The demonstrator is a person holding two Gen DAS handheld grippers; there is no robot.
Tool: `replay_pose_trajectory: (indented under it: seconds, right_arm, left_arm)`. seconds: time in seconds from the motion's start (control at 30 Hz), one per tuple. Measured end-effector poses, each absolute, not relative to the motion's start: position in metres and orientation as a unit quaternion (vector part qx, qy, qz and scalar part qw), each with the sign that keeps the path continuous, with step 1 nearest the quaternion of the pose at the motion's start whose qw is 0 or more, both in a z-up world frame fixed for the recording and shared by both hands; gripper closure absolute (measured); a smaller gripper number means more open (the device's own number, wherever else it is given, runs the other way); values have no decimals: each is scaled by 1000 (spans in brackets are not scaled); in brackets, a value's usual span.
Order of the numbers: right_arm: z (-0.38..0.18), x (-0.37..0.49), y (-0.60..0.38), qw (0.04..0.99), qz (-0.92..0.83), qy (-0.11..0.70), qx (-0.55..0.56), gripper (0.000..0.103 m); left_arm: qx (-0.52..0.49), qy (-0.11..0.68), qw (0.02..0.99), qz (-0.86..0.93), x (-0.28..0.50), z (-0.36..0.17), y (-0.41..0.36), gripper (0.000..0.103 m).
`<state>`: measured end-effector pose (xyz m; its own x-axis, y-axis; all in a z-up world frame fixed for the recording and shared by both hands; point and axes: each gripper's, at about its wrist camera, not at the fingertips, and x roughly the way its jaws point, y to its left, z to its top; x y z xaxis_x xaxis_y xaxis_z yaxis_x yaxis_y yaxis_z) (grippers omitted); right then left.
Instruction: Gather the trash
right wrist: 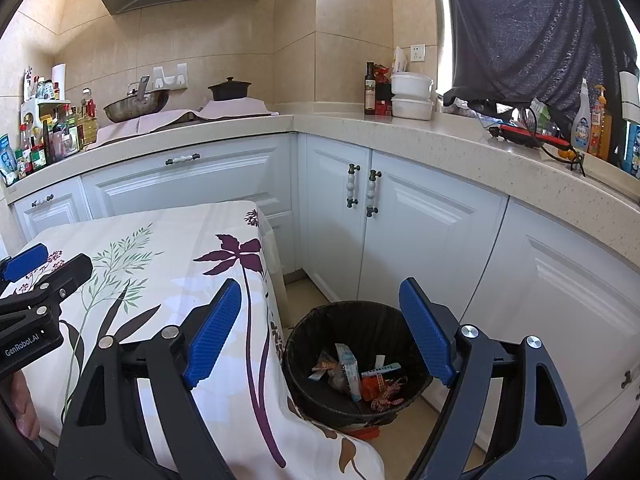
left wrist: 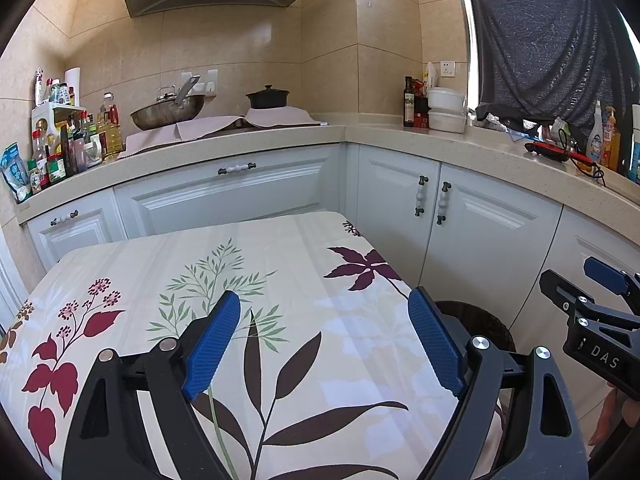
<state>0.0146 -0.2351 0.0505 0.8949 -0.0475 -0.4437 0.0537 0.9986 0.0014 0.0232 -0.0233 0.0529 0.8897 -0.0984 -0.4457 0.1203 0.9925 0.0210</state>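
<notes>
Fingers [left wrist: 212, 340] of our left gripper [left wrist: 324, 340] and right gripper [right wrist: 320, 328] are spreading wide, gripping nothing; we are hovering over the floral tablecloth [left wrist: 160, 280], trash [right wrist: 352, 376] sitting inside the black bin [right wrist: 304, 384] beside it.

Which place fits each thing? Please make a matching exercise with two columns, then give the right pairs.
Things:
1. black round trash bin
2. dark lidded pot
3. two stacked white tubs
4. white spray bottle

Places:
A. on the counter beside the dark oil bottle
B. on the floor next to the floral-clothed table
C. on the cloth at the stove
D. by the window with the dark curtain

Pairs: 1-B, 2-C, 3-A, 4-D
</notes>
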Motion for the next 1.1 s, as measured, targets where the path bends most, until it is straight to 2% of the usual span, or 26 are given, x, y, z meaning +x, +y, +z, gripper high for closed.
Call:
replay_pose_trajectory:
  seconds: [1.1]
  right_arm:
    - [43,18,-232,972,-24,235,5,24]
  left_arm:
    - [29,226,972,-61,26,53,-27,16]
